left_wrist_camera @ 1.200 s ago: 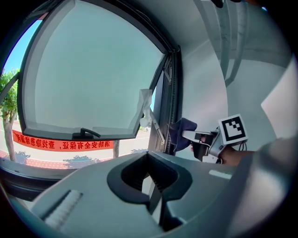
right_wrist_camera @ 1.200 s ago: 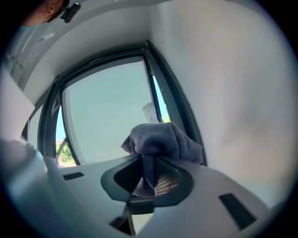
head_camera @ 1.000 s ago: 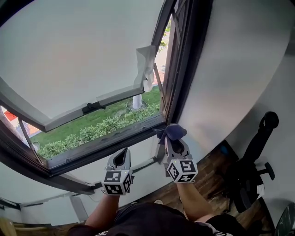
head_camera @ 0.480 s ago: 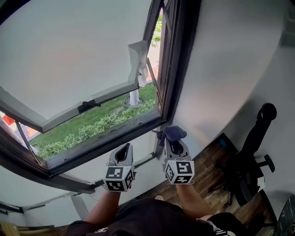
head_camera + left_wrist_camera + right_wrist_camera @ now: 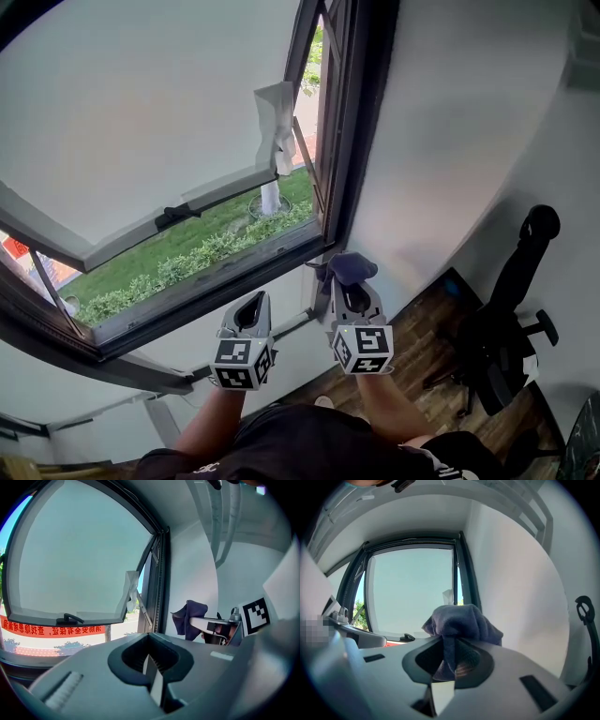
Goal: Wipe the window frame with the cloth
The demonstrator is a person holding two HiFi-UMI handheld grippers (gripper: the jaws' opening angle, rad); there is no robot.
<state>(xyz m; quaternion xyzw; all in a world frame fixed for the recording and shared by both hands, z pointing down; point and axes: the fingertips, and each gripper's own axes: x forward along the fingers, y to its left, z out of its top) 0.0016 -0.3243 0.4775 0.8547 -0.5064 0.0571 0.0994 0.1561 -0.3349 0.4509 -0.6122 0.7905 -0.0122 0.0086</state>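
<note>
Below window frame corner: right gripper raised, clamped on cloth; left gripper beside it, jaws together, empty.

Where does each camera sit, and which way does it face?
Head view: on the head, steeply down at the dark window frame; left gripper, right gripper, forearms show.
Left gripper view: on that gripper, along its shut jaws toward that frame.
Right gripper view: on that gripper, past its clamped dark blue cloth toward that frame.
Shared: all three show the cloth.
</note>
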